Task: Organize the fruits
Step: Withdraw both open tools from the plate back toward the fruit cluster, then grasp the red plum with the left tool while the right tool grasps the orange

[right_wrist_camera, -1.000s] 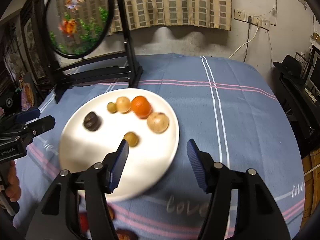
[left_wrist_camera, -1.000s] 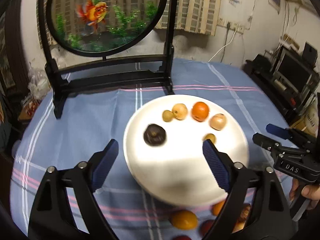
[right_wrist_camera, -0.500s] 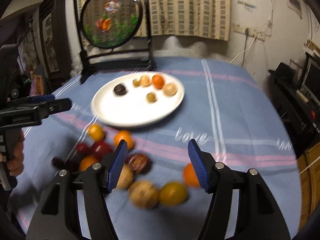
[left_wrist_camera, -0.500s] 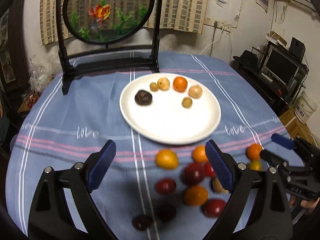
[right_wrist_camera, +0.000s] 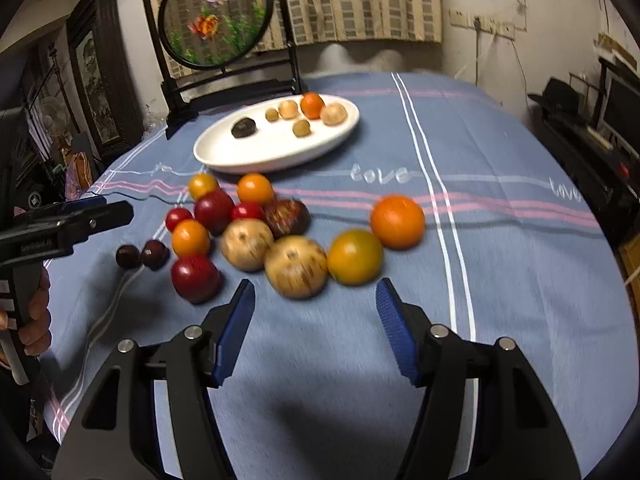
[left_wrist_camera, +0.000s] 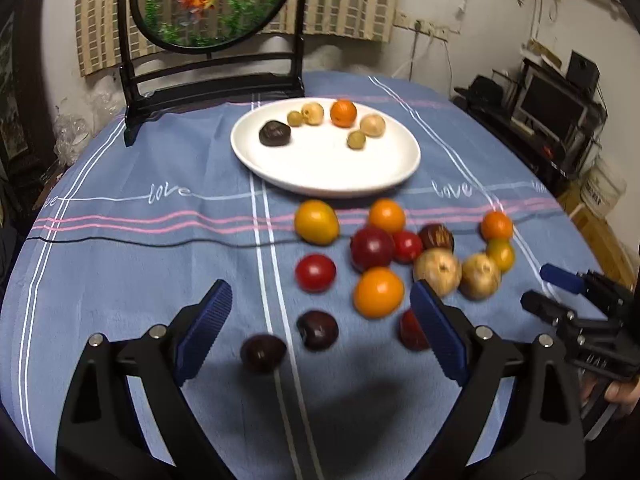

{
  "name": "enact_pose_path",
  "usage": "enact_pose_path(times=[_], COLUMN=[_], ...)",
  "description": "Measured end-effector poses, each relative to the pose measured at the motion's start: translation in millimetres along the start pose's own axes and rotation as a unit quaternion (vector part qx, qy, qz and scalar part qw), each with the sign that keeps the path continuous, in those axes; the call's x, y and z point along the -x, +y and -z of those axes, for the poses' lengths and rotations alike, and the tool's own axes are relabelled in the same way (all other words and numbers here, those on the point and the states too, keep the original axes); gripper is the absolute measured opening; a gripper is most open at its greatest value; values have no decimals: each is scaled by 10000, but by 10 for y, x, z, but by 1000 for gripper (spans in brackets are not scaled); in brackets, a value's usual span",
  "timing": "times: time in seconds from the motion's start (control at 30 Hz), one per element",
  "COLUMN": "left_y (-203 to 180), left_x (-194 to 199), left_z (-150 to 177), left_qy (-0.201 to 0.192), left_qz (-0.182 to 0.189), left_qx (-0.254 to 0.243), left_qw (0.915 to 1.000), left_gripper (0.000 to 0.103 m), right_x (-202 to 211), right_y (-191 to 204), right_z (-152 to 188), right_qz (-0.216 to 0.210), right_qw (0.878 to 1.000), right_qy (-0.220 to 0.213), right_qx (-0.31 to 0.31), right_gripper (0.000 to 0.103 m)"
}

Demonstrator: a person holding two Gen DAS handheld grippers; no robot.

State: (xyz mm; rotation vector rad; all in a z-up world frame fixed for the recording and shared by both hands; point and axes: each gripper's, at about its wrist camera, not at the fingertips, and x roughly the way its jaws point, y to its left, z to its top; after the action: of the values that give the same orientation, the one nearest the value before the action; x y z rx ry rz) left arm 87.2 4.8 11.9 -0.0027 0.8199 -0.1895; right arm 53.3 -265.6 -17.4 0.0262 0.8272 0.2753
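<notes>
A blue cloth (left_wrist_camera: 140, 264) with white and pink stripes covers the round table, and the word "love" (right_wrist_camera: 378, 174) is stitched along its white line in several places. At the far edge stands a black frame holding a round goldfish picture (left_wrist_camera: 208, 0). In front of it a white plate (left_wrist_camera: 320, 168) carries six fruits, among them a dark one (left_wrist_camera: 275, 133) and a small orange (left_wrist_camera: 343, 113).

The rest of the fruits lie loose on the cloth, nearer than the plate: a yellow-orange one (left_wrist_camera: 317, 222), a large red one (left_wrist_camera: 372, 249), two tan ones (right_wrist_camera: 296, 266) touching, and two dark ones (left_wrist_camera: 318, 330) nearest.

The left gripper (left_wrist_camera: 320, 330) has just been opening; its blue pads stand wide apart above the cloth, nothing clamped. The right gripper (right_wrist_camera: 316, 324) is parted and empty too, just short of the tan fruit.
</notes>
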Motion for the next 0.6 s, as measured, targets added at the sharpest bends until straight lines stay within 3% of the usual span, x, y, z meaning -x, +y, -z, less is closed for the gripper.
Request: enact_pose_path(times=[0.33, 0.6], left_y=[-337, -538], left_x=[-153, -255], left_z=[243, 219], left_qy=[447, 487], left_qz=[337, 364], left_qx=[-207, -111], left_qw=[9982, 9981], left_gripper=[93, 93], right_x=[-35, -12], right_y=[7, -33], right_z=[104, 109], right_qz=[-81, -162], right_qw=[9999, 9998], right_qy=[121, 64], right_qx=[-48, -124], right_gripper=[64, 64])
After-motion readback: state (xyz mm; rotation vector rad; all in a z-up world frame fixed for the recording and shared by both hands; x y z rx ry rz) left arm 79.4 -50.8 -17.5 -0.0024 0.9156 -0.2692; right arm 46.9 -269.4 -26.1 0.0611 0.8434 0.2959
